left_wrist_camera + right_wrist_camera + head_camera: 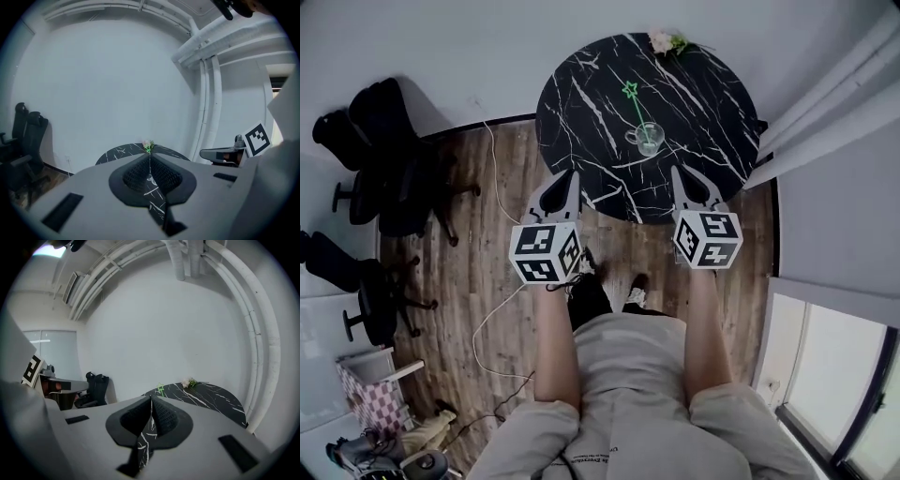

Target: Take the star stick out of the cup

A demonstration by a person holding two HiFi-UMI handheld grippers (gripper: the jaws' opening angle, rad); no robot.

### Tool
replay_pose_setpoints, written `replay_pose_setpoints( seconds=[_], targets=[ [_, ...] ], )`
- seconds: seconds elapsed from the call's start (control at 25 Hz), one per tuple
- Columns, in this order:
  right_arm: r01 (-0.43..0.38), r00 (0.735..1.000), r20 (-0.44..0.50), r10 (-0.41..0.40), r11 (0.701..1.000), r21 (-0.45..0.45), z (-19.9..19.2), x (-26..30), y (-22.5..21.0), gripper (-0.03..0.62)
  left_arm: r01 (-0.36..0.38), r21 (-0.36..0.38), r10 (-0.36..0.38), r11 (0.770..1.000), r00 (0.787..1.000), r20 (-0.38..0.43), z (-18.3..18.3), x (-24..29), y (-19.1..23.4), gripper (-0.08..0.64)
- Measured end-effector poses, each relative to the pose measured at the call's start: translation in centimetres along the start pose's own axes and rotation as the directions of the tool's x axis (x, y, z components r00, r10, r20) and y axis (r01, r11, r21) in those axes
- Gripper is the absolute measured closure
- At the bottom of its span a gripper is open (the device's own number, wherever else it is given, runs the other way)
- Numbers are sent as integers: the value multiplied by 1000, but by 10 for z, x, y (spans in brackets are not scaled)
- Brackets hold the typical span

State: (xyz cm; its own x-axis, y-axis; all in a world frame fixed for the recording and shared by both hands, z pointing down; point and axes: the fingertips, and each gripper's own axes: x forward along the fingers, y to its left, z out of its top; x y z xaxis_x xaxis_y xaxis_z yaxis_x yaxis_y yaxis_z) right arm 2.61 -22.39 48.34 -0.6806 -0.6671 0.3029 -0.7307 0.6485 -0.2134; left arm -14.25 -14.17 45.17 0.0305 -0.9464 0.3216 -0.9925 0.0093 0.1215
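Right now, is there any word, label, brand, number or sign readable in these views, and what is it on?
No text reads outright.
Shirt print: small dark lettering on the person's shirt, too small and blurred to read.
Left-hand marker cube and right-hand marker cube: black-and-white square codes, no letters or numbers.
Cup, star stick, table: no markings seen.

The round black marbled worktop [581,112] carries a clear cup [645,139] near centre and a flower sprig [666,42] at its far edge.
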Motion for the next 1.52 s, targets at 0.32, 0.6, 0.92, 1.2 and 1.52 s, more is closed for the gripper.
replay_pose_setpoints(
  seconds=[0.32,0.6,0.92,1.2,1.52],
  targets=[
    [63,998,-21,-64,996,-56,26,71,-20,558,134,42,-134,990,991,-1,34,95,16,537],
    [122,989,-78,-127,990,-64,48,142,-32,557,260,15,-259,966,965,-29,71,182,43,537],
    [140,968,-194,-160,984,-114,33,201,-30,557,332,-8,-331,943,938,-101,70,238,97,537],
    [137,943,-287,-171,982,-134,5,250,-29,454,436,62,-420,898,890,-179,70,276,112,537],
    [228,915,-314,-255,966,-122,-22,274,-38,454,462,62,-440,885,872,-215,54,299,126,537]
  ],
)
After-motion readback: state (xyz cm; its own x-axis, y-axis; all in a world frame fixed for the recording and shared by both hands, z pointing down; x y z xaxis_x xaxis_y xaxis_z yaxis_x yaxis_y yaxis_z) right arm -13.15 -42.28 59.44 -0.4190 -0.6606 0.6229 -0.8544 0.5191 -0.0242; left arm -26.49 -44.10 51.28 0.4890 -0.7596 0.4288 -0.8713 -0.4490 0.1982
